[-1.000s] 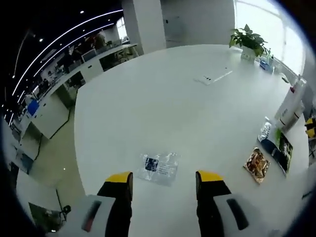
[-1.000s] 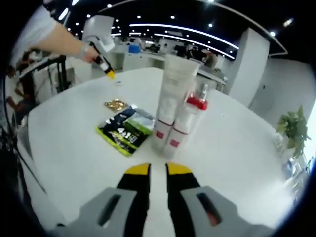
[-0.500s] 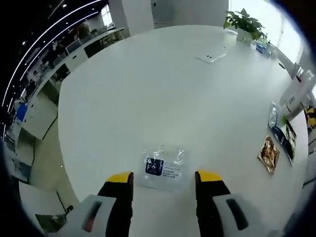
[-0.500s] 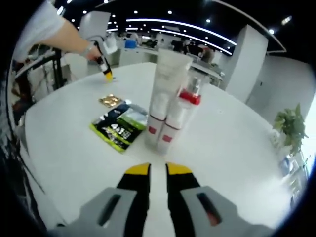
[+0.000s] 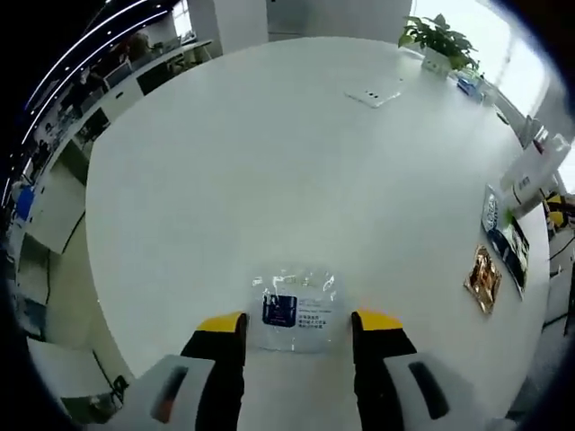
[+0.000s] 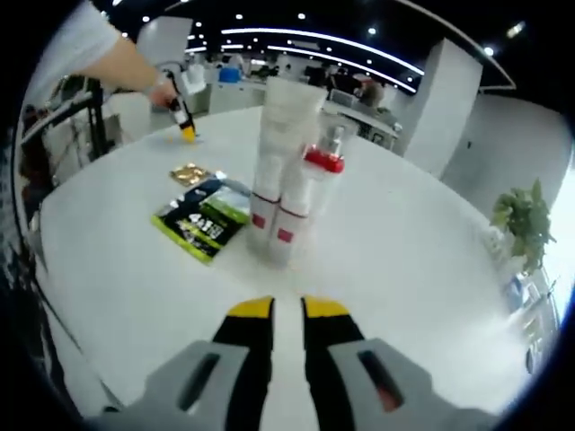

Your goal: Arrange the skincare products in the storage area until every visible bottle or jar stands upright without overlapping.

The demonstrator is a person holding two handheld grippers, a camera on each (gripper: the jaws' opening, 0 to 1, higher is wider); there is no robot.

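A tall white tube (image 6: 274,153) and a white spray bottle with a red collar (image 6: 303,193) stand upright, touching, on the white round table (image 6: 386,269); they also appear far right as the tube and bottle (image 5: 536,169). My right gripper (image 6: 287,310) is shut and holds nothing, a short way in front of them. My left gripper (image 5: 299,323) is open over a flat clear packet with a blue label (image 5: 295,308), which lies between the jaw tips. The left gripper (image 6: 186,133) also appears far off, held by a hand.
A green and black pouch (image 6: 202,224) and a small gold packet (image 6: 189,173) lie flat left of the bottles, seen too as pouch (image 5: 503,238) and gold packet (image 5: 482,278). A potted plant (image 5: 440,40) and a white card (image 5: 375,92) sit at the far edge.
The left gripper has come down and forward onto the clear packet, which now lies between its jaws. In the right gripper view the bottles have drifted left; the jaws stay shut.
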